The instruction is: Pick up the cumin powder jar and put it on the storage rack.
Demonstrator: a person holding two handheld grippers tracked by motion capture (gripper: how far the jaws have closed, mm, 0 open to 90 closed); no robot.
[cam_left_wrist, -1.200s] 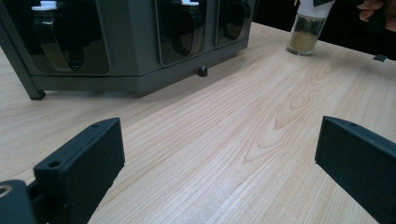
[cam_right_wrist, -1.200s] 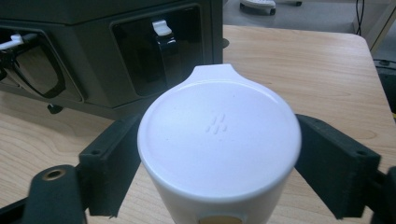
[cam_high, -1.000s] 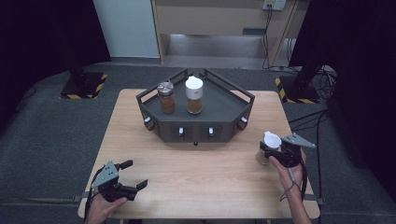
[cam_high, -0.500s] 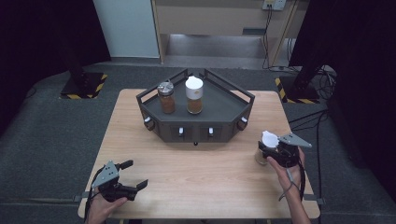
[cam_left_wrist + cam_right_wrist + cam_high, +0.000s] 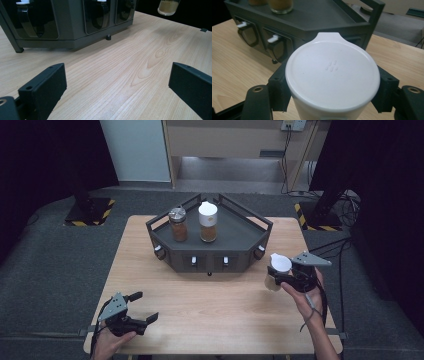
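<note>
The right gripper (image 5: 278, 279) is sitting over the right side of the bench (image 5: 210, 320), its jaws clamped on a white-lidded jar (image 5: 276, 271) of pale powder, one black pad pressing each side just under the lid. In the right gripper view the jar (image 5: 332, 82) is standing upright between the jaws, its lid tab pointing toward the dark rack (image 5: 317, 22). In the left gripper view the jar's base (image 5: 168, 6) is hanging clear above the wood with a soft shadow under it, so it is off the bench. It is hovering just off the rack's (image 5: 210, 245) front right corner, near it but apart, and the bench's right edge is lying close beyond the holding hand (image 5: 305, 295), whose forearm is coming up from the near edge, grey plate on top and cable trailing. On the rack's tray a metal-capped jar (image 5: 178, 224) and a white-capped jar (image 5: 207, 222) are standing side by side to the left of centre, leaving the tray's right part bare. Open wood is stretching across the whole front half of the bench between the two hands. The left gripper (image 5: 142, 307) is resting near the front left corner, held low, pointing right, its jaws (image 5: 41, 87) standing wide apart with nothing between them but bare woodgrain.
</note>
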